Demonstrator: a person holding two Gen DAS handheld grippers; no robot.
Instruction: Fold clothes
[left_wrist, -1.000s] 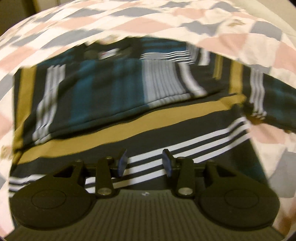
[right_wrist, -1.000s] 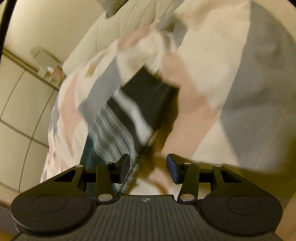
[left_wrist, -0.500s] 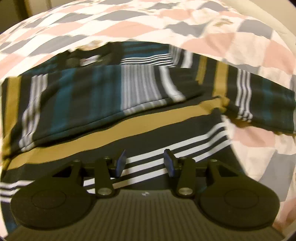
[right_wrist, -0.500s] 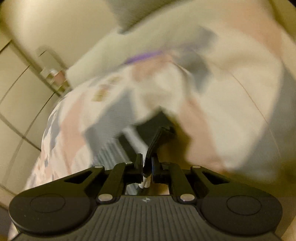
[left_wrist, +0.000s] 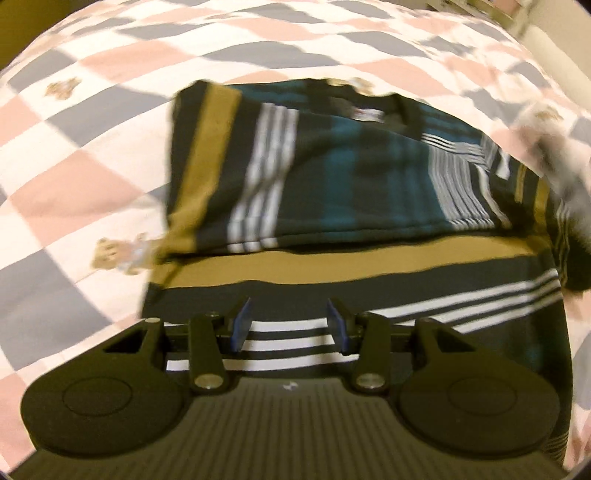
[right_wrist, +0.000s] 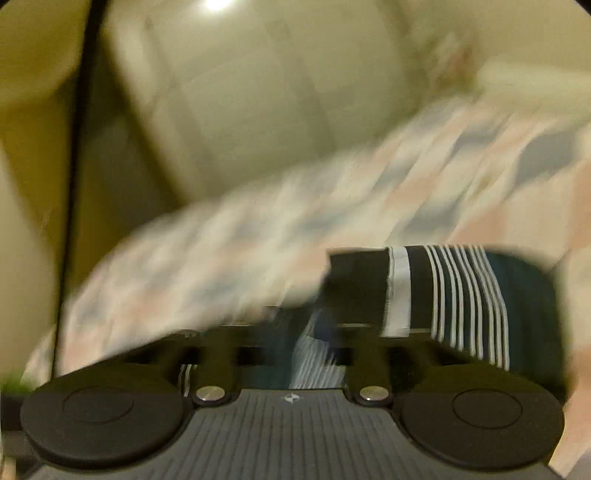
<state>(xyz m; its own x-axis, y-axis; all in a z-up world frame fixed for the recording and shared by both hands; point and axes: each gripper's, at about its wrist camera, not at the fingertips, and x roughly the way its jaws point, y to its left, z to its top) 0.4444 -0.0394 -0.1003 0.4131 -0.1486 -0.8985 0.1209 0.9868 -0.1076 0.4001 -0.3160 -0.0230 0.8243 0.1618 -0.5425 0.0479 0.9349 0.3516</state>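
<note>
A dark shirt (left_wrist: 332, 177) with teal, mustard and white stripes lies flat on the checked bedspread (left_wrist: 92, 147), its left sleeve folded across the chest. My left gripper (left_wrist: 288, 326) hovers open over the shirt's lower white stripes with nothing between its blue pads (left_wrist: 240, 325). The right wrist view is badly blurred. There the right gripper (right_wrist: 295, 332) has its jaws opening, and a striped sleeve end (right_wrist: 443, 295) hangs just ahead of its right finger. More striped cloth shows behind the gap; no pad is seen pressing on it.
The pink, grey and white bedspread (right_wrist: 258, 240) surrounds the shirt on all sides. Pale wall and cupboard panels (right_wrist: 240, 92) rise behind the bed. A blurred pale shape (left_wrist: 554, 147) crosses the shirt's right side in the left wrist view.
The left gripper slid toward the shirt's left edge, still open. The right gripper shut on a dark cloth edge half a second ago, then swung up and rolled; its jaws now stand apart.
</note>
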